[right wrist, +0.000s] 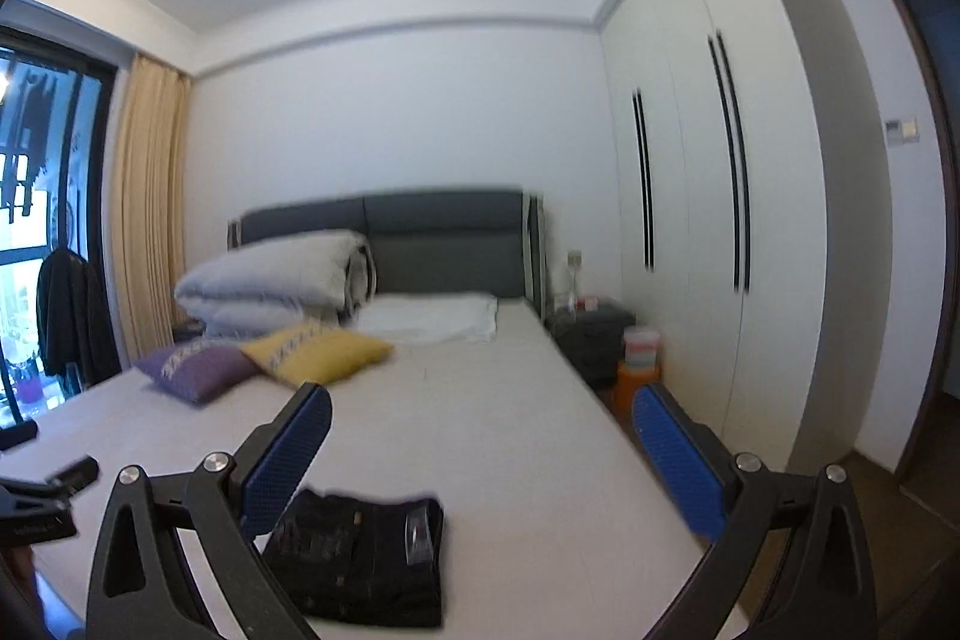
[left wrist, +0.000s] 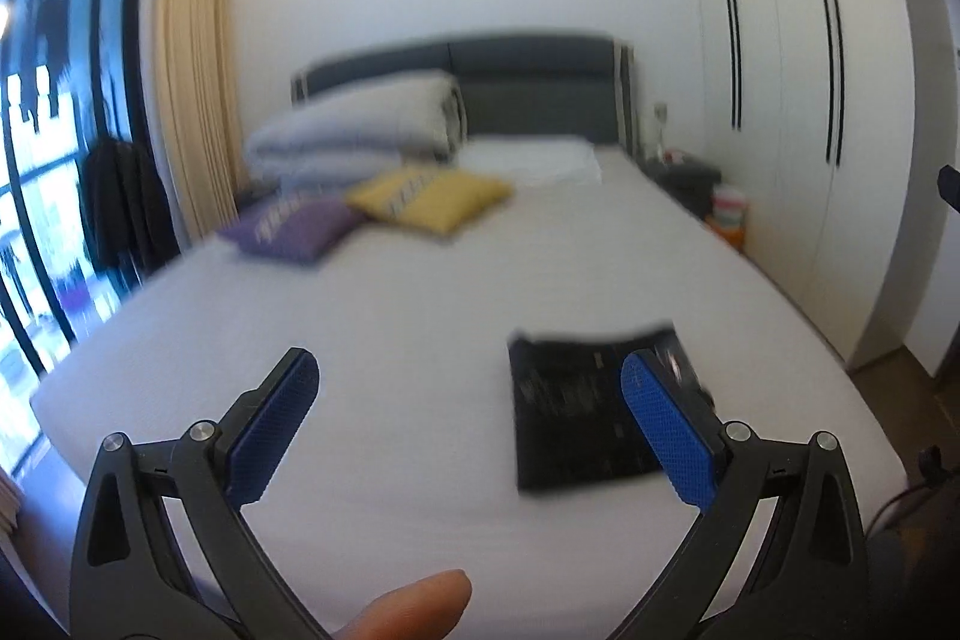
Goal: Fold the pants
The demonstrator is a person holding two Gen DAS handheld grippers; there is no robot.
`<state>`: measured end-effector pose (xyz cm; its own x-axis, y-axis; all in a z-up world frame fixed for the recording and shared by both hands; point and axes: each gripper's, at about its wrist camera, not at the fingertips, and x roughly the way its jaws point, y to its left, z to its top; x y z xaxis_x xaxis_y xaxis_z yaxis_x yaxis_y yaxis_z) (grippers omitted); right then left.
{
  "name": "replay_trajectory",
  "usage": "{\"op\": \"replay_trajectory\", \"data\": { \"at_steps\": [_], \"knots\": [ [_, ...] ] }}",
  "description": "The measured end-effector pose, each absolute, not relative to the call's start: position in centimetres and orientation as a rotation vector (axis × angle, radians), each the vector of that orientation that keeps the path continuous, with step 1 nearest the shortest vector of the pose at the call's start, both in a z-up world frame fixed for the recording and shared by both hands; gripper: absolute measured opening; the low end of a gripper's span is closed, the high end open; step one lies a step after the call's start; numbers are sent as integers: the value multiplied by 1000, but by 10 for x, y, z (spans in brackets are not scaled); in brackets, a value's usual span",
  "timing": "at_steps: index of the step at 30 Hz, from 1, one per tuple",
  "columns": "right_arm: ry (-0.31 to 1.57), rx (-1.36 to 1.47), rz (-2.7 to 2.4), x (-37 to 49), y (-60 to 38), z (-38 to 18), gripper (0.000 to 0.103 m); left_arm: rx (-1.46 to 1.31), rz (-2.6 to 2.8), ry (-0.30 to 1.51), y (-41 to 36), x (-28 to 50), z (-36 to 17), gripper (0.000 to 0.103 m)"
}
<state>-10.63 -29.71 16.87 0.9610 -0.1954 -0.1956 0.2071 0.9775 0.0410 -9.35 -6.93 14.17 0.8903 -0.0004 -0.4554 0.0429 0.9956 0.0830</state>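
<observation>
The left tool (left wrist: 468, 388) and the right tool (right wrist: 483, 427) both stand spread wide with nothing between their pads, raised above the bed (left wrist: 384, 316). The pants (right wrist: 360, 556) lie as a compact dark rectangle low in the right wrist view, at centre left, and low right of centre in the left wrist view; the fold appears complete. You risk undoing it: a pad dragged low across the top layer could catch an edge and flip it open. The bundle lies near the foot edge of the bed, so a nudge could slide it off. Your fingertip (left wrist: 414, 604) shows at the bottom of the left wrist view.
</observation>
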Motion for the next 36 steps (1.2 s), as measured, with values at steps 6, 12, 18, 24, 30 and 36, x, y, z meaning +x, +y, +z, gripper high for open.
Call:
{"op": "replay_trajectory", "data": {
  "at_steps": [6,12,18,24,30,36],
  "knots": [
    [415,120,-203,-87,-296,121,103,63,-42,688,-82,-84,80,103],
    [575,139,-162,-77,-279,80,103,30,-50,810,-83,-66,31,103],
    [650,113,-136,-76,-262,64,103,33,-16,856,-81,-52,10,103],
    [714,116,-130,-74,-256,52,103,26,-15,880,-81,-46,2,103],
    [743,113,-133,-72,-253,49,103,27,-15,892,-80,-48,5,103],
    [769,104,-128,-70,-248,46,103,34,-5,891,-79,-48,4,103]
  ]
}}
